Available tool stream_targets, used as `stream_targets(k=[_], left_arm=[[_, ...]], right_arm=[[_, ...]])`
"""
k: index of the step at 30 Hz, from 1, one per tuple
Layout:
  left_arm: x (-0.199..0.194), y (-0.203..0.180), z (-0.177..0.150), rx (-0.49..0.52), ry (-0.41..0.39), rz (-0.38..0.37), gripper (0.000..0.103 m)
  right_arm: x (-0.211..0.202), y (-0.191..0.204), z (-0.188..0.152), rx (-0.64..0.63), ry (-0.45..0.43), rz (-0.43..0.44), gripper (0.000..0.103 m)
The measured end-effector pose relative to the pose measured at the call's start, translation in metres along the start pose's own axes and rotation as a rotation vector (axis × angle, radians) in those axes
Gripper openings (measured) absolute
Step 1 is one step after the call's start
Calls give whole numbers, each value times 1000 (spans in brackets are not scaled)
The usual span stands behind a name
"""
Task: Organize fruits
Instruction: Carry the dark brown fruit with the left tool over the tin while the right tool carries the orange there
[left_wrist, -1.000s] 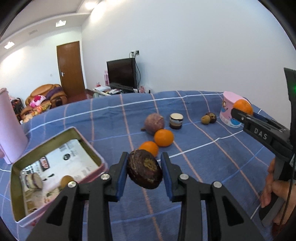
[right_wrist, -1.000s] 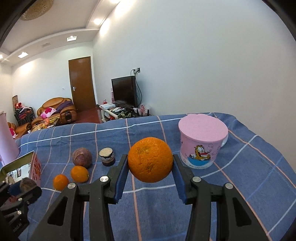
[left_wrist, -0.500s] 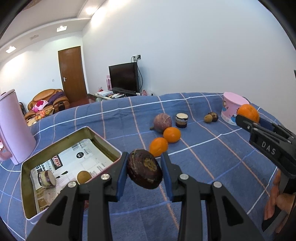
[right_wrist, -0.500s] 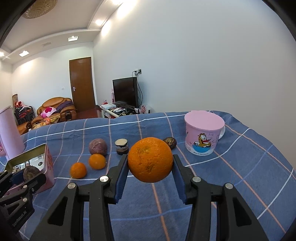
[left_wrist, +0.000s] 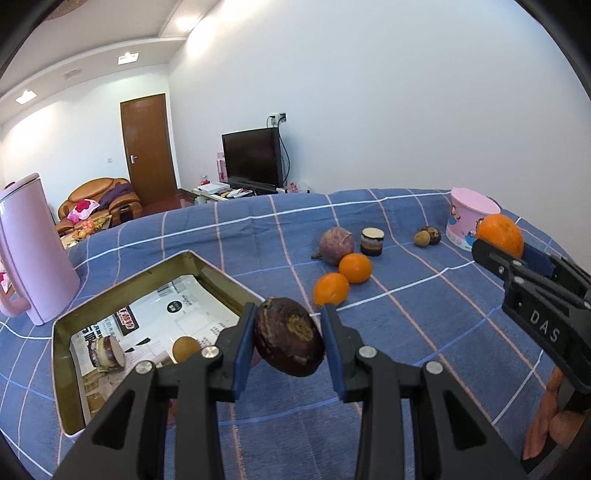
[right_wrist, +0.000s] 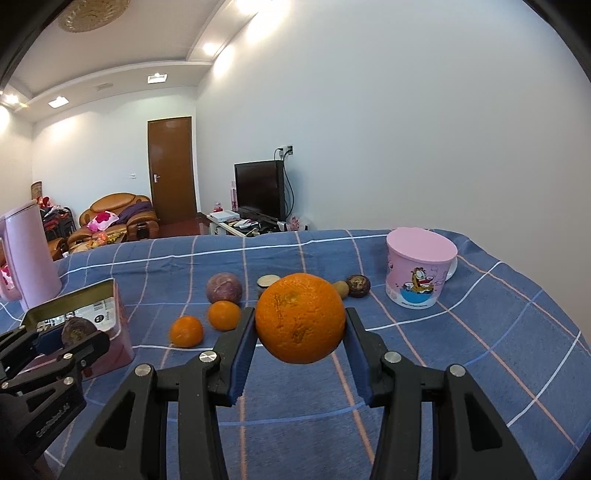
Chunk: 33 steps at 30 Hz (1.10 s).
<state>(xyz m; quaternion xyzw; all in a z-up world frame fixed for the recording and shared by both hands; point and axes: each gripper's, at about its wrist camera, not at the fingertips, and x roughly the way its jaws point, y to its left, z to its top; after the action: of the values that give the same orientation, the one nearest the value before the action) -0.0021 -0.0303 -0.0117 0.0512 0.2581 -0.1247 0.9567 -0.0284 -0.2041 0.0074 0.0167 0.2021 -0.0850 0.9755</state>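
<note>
My left gripper (left_wrist: 289, 338) is shut on a dark wrinkled passion fruit (left_wrist: 289, 338), held above the cloth just right of the open tin (left_wrist: 59, 362). The tin holds a small round brown fruit (left_wrist: 185, 347) and a cut piece (left_wrist: 105, 350). My right gripper (right_wrist: 300, 319) is shut on a large orange (right_wrist: 300, 319); it also shows at the right of the left wrist view, the orange (left_wrist: 499, 234) at its tip. On the blue checked cloth lie two small oranges (left_wrist: 331, 288) (left_wrist: 355, 268) and a purple fruit (left_wrist: 336, 240).
A small dark jar (left_wrist: 372, 242), two small brown fruits (left_wrist: 427, 236) and a pink lidded cup (left_wrist: 469, 218) stand further back. A tall pink jug (left_wrist: 33, 251) stands left of the tin. A hand (left_wrist: 550, 417) grips the right handle.
Both grippers have drawn back over the cloth with their fruit still held. In the left wrist view the tin has come further into sight and toward the middle.
</note>
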Motion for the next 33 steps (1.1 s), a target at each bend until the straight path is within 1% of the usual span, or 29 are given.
stream_targets(k=[8,13,33], left_arm=[[-4,10,-1,3,-14,20,37],[-7,18,-2,5,-25,36,37],[-15,62,-4,-32,-45,82,37]], right_arm=[[-5,16,-3,10,13,24,48],[-8,28,-5,-1,7,30,48],[-16,86,-10,-47,4,101,48]])
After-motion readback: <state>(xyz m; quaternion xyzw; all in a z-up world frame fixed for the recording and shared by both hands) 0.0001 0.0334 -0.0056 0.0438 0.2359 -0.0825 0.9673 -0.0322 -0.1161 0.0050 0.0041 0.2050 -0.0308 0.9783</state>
